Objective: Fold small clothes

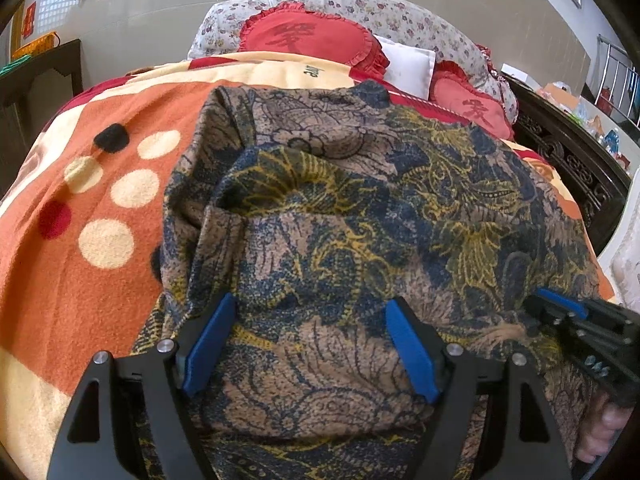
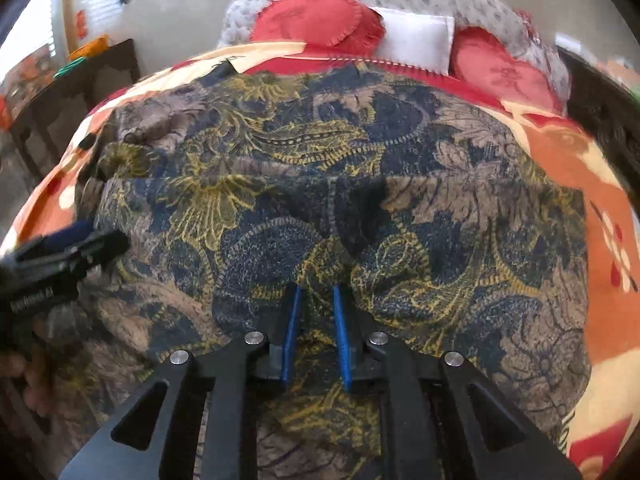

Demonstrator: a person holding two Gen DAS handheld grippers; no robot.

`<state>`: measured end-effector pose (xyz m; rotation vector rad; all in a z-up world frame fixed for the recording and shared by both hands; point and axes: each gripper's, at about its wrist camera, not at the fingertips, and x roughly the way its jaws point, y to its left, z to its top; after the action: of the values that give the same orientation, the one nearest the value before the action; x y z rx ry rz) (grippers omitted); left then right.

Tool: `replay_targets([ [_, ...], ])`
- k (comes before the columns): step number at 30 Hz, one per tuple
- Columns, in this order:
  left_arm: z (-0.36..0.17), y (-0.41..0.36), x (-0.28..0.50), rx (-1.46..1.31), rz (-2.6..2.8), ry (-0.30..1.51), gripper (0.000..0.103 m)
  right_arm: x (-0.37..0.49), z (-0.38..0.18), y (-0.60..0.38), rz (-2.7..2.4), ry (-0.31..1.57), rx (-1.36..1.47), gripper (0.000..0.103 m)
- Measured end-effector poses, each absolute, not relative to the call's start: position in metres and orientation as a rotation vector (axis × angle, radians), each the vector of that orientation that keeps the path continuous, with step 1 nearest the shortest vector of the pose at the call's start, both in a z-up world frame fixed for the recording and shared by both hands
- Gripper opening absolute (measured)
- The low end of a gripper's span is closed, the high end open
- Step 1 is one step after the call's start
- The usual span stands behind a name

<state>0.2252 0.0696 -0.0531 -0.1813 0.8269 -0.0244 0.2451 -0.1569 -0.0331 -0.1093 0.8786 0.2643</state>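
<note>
Nearest, the left gripper (image 1: 312,320) hangs wide open over the patterned garment (image 1: 340,208), nothing between its blue pads. The right gripper (image 2: 316,296) stands only narrowly parted above the same cloth; whether a fold is pinched there cannot be told. The garment lies spread on an orange blanket (image 1: 80,280) covering the bed. Beyond it sit red heart cushions (image 1: 304,36) and a white pillow (image 2: 416,40). Only the left view shows the carved dark headboard (image 1: 568,160); the right view is blurred.
</note>
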Motion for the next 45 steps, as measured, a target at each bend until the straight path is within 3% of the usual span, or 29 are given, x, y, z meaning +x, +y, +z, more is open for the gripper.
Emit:
replay_targets([
  [5,-0.053,0.068,0.226,-0.168,-0.019,0.829,0.081,0.209,-0.003,-0.158,0.273,0.839,-0.098,0.030],
  [7,-0.053,0.066,0.226,-0.159,-0.014,0.831,0.081,0.202,-0.020,-0.153,0.261,0.901,-0.130,0.037],
  [10,-0.053,0.065,0.226,-0.150,-0.009,0.832,0.081,0.187,-0.033,-0.155,0.270,0.823,-0.137,0.038],
  [19,-0.052,0.065,0.226,-0.145,-0.010,0.832,0.081,0.190,-0.036,-0.152,0.269,0.823,-0.140,0.040],
  [22,-0.050,0.065,0.225,-0.124,-0.019,0.852,0.081,0.204,-0.028,-0.149,0.272,0.906,-0.155,0.040],
  [25,-0.035,0.069,0.214,-0.100,-0.080,0.902,0.081,0.184,-0.023,-0.155,0.284,1.023,-0.197,0.048],
  [31,-0.005,0.116,0.136,-0.084,-0.182,0.937,0.082,0.097,-0.030,-0.201,0.350,1.067,-0.203,0.055],
  [36,-0.040,0.153,0.047,-0.139,-0.179,1.128,0.082,0.034,-0.026,-0.226,0.355,0.987,-0.116,0.062],
  [39,-0.045,0.153,-0.005,-0.118,-0.187,1.081,0.084,0.016,-0.029,-0.213,0.313,0.940,-0.186,0.070],
  [45,-0.045,0.153,-0.054,-0.279,-0.369,1.029,0.089,0.014,-0.034,-0.201,0.265,0.894,-0.230,0.074],
])
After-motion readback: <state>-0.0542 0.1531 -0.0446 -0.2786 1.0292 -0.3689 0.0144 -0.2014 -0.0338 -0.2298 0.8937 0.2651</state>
